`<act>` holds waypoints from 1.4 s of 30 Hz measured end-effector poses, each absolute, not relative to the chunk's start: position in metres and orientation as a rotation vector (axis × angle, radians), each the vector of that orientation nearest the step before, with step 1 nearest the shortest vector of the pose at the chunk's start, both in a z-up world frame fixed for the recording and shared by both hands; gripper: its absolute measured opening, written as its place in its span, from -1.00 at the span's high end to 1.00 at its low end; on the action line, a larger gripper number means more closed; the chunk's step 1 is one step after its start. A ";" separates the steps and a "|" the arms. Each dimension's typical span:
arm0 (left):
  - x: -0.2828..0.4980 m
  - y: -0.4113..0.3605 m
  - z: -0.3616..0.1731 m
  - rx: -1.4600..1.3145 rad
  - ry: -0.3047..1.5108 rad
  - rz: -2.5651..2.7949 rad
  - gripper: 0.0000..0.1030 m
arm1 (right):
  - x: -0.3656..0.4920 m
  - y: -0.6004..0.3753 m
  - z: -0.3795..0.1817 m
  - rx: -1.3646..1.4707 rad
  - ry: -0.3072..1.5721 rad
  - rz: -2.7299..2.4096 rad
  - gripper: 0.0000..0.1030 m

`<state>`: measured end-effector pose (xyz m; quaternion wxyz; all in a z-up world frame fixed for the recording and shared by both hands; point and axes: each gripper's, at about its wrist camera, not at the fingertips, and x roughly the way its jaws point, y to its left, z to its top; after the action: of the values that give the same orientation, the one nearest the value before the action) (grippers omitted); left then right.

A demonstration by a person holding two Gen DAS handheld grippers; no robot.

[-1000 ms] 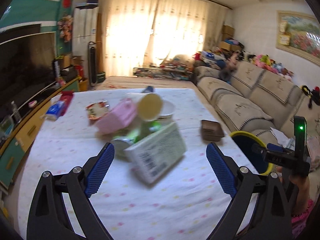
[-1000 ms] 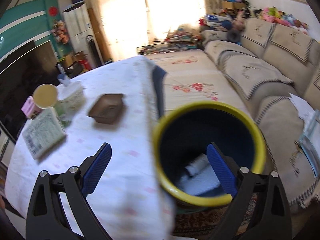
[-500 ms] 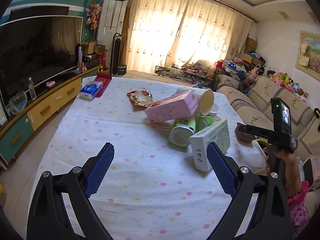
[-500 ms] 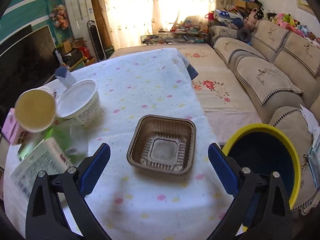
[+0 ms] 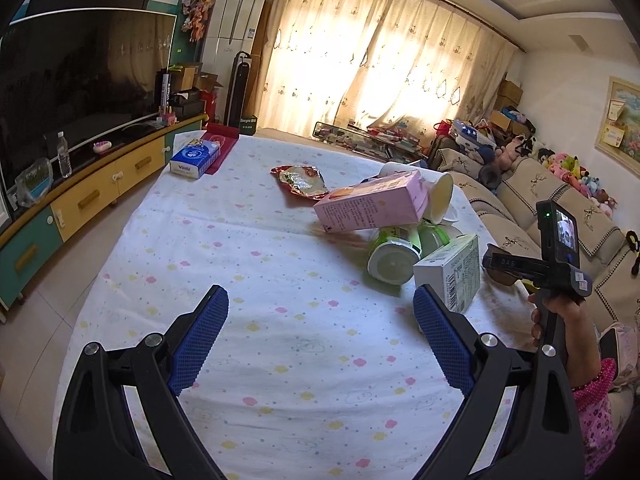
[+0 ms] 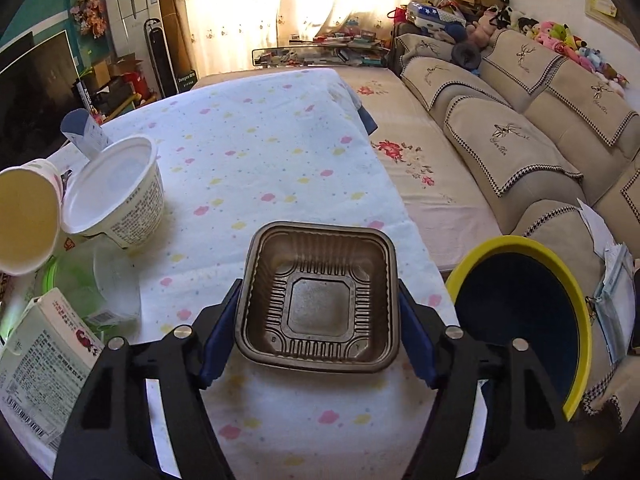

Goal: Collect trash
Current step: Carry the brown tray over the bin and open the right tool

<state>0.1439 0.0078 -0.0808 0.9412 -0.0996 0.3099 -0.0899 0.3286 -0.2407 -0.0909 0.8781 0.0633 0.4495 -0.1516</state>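
On the tablecloth (image 6: pixel 256 148), near the edge that faces the sofa (image 6: pixel 516 128), lies a brown plastic tray (image 6: pixel 318 296), square, ribbed and open side up. The right gripper (image 6: pixel 316 324) brackets it: one blue pad lies against each side wall of the tray, and whether the pads press the walls or merely touch them cannot be told. Beside the table, to the right of the tray and lower, stands a yellow-rimmed bin (image 6: pixel 520 312) with a dark interior. To the left of the tray, the right wrist view shows a white tub (image 6: pixel 116 192) tilted on its side, a paper cup (image 6: pixel 26 216) with its mouth toward the camera, and part of a printed carton (image 6: pixel 40 364).

The left gripper (image 5: pixel 320 344) hovers over bare cloth with its fingers spread wide and nothing between them. Ahead of it and to the right lies a heap of litter: a pink box (image 5: pixel 372 208) resting across a green-and-white cup (image 5: pixel 394 256) that lies on its side, with a pale green box (image 5: pixel 450 274) just beside the cup. A crumpled foil wrapper (image 5: pixel 300 180) lies farther back, apart from the heap, and a blue tissue pack (image 5: pixel 195 157) sits at the far left corner of the table. The hand (image 5: pixel 560 320) holding the right gripper's handle appears at the right edge of the left wrist view.
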 end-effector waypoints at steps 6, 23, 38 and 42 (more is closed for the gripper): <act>0.144 0.003 -0.080 -0.194 0.633 -0.181 -0.79 | 0.305 -0.237 -0.075 0.130 0.892 -0.278 -0.30; 0.137 -0.071 -0.065 -0.092 0.661 -0.296 -0.79 | 0.200 -0.341 -0.058 0.226 0.841 -0.378 -0.31; 0.146 -0.125 -0.074 -0.029 0.736 -0.366 -0.79 | 0.185 -0.404 -0.097 0.333 0.848 -0.443 -0.57; 0.152 -0.130 -0.079 -0.027 0.756 -0.377 -0.79 | 0.182 -0.409 -0.097 0.349 0.838 -0.446 -0.57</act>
<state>0.1519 -0.1305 -0.0788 0.9120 -0.0132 0.3670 -0.1829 0.1823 -0.4089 -0.0971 0.8749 0.1674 0.4011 -0.2137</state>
